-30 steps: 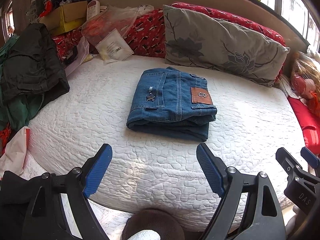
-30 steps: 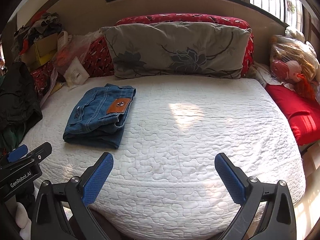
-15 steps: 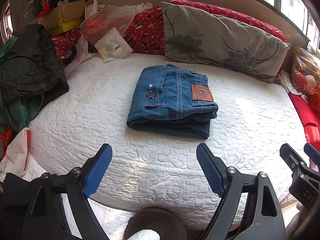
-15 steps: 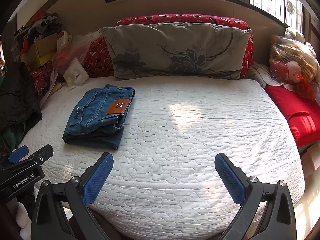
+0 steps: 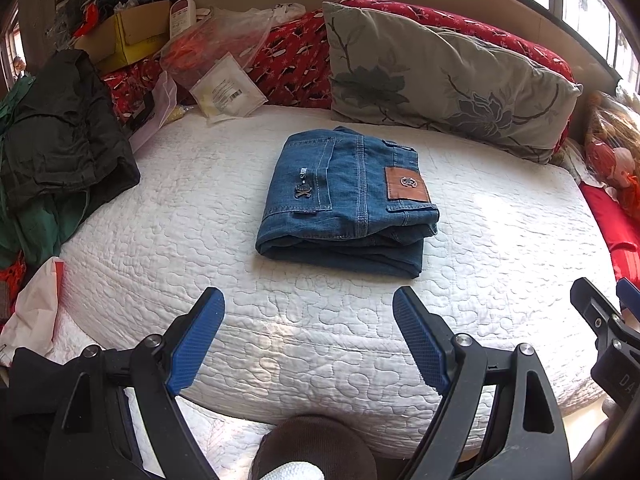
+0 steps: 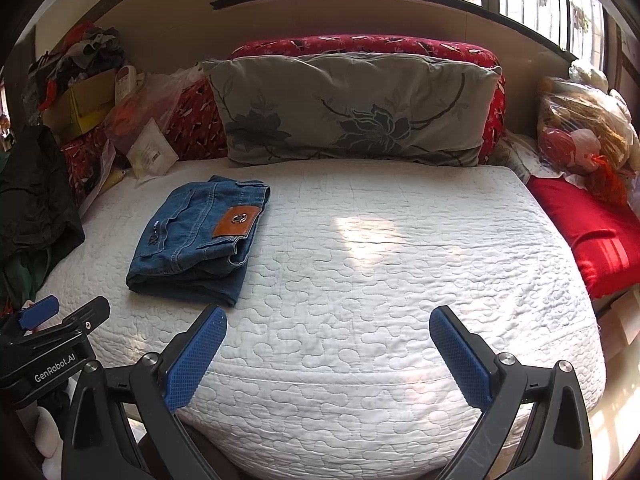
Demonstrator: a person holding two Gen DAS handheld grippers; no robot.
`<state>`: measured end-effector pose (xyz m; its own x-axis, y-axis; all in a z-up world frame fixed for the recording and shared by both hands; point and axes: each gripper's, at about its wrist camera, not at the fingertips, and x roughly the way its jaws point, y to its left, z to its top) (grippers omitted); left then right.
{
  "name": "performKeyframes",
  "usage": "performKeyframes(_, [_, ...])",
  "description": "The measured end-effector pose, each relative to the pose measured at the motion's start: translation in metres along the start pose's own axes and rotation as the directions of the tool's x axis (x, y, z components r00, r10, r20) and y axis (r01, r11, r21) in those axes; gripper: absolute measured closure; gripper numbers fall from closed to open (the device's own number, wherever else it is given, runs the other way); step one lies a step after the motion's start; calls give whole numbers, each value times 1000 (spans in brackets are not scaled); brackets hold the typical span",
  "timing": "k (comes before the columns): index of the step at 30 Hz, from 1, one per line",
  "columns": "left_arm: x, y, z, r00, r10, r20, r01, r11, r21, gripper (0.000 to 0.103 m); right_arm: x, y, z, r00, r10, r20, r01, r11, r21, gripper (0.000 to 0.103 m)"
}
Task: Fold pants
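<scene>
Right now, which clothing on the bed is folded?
The blue jeans mid-mattress, a neat stack with tan patch up; the dark clothes at the left edge lie crumpled.

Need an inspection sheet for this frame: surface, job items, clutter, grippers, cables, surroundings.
Surface: white quilted mattress, sunlit patch near the middle.
Job's things: jeans folded into a compact stack, brown leather patch up, lying flat on the mattress.
Clutter: dark garments, cardboard box and plastic bags at left; bagged items at right.
Grippers: left gripper open, empty, short of the jeans; right gripper open, empty, over bare mattress.
Cables: nothing seen.
Surroundings: grey floral pillow, red cushion, window above.
</scene>
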<state>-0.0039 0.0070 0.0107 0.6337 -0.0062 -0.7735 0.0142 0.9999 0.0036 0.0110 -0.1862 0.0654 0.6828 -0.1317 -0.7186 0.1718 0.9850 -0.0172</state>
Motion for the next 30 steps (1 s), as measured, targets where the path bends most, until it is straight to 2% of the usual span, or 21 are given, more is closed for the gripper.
performKeyframes(14, [3,2,4,1000,14,1,-14,1000,-8,16,3,-2,-4,1000,1,-5,-1,1000,1,1])
performKeyframes(24, [7,-2,4,1000,-16,-17,15,1000,-8,16,8,-2,-4,1000,-1,-26,1,1000,3,1])
performKeyframes(30, [3,-3,10,998,-67,2,67,997,-33,16,14,-2,-5,999,2,-46,-1,1000,13,1])
